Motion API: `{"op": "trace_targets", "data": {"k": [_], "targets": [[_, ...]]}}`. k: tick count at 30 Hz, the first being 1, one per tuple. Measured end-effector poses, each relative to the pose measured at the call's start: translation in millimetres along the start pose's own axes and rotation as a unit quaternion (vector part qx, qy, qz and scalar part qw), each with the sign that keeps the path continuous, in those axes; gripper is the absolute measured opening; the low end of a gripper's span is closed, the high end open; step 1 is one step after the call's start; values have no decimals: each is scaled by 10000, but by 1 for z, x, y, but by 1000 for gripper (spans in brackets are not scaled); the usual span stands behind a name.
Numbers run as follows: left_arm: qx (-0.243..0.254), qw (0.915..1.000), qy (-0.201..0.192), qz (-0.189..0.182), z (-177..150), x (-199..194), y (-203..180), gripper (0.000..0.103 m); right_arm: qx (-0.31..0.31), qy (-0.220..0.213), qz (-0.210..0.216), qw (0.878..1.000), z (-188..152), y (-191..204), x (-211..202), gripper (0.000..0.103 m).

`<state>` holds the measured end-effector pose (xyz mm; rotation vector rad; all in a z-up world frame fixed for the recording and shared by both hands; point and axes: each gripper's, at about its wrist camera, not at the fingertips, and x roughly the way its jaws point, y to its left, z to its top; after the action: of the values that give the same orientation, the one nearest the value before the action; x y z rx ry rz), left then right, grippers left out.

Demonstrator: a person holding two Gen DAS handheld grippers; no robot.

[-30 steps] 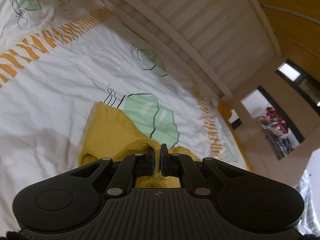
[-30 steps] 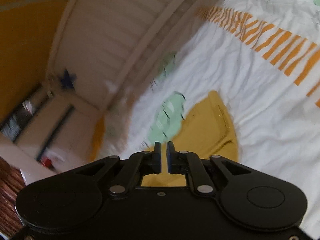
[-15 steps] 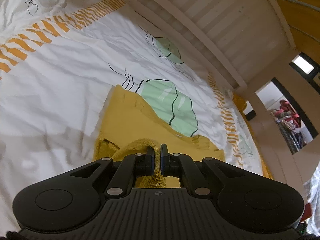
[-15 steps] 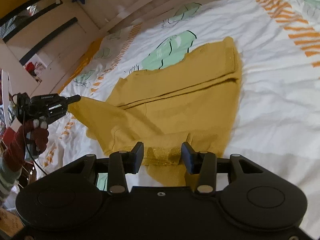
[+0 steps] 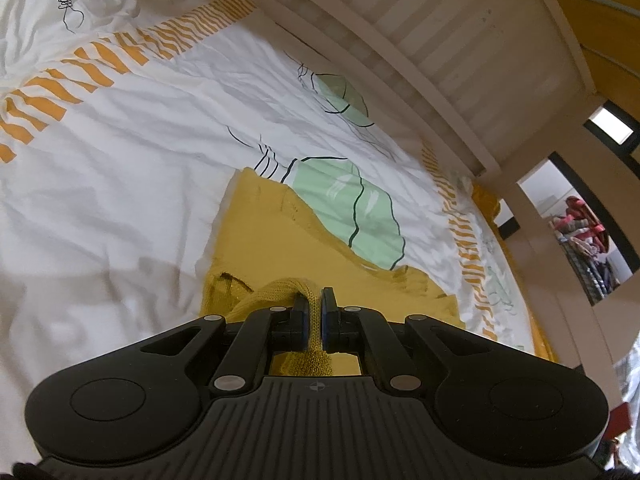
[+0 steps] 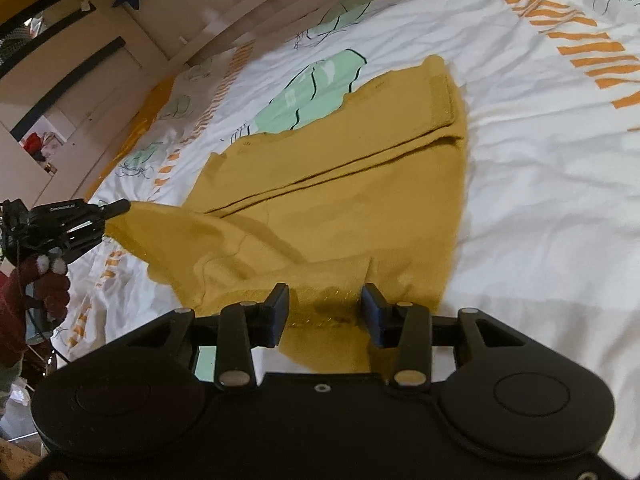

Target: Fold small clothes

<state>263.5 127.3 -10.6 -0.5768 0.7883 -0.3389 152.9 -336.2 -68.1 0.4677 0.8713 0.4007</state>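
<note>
Item: mustard-yellow knit sweater, small, lying on a bed over a white duvet cover printed with green leaves and orange stripes. Landmark for all places: the sweater.

- Sweater body: spread flat on the duvet, hem end towards the headboard, one long lengthwise crease already across it, probably a first fold.
- Sleeve: drawn out sideways off the body and lifted clear of the bed, likely held taut so it can be laid back across the body.
- Left gripper: at the sleeve's cuff end, jaws clenched on a ribbed knit edge that hangs down between them. In the right wrist view it shows at the far tip of the stretched sleeve, carried by a hand in a dark red glove.
- Right gripper: at the sweater's near edge; jaws have just been opening and stand released. A ribbed edge lies between them and untouched by either pad, apparently let go.
</note>
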Motion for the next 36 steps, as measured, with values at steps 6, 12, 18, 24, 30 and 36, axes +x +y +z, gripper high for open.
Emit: {"op": "trace_targets", "data": {"k": [6,12,18,24,30,36], "targets": [[-11,10000,14,-5,-2,0,1,5,433,-118,153,9989,3,-10,12,52],[-4,10000,-23,27,-4,-1,2,5,666,-169,243,9973,0,-11,19,15],[-115,9995,-263,-148,0,-16,0,5,1274,-1333,752,9800,22,-21,-27,15],[-18,9983,-496,-289,27,-9,-14,5,1272,-2095,680,9671,81,-34,-41,15],[-53,9986,-508,-148,52,33,-15,5,1367,-2059,361,9683,133,-53,4,15],[-19,9988,-440,221,62,72,-6,5,1484,-1740,83,9735,157,-70,58,15]]}}
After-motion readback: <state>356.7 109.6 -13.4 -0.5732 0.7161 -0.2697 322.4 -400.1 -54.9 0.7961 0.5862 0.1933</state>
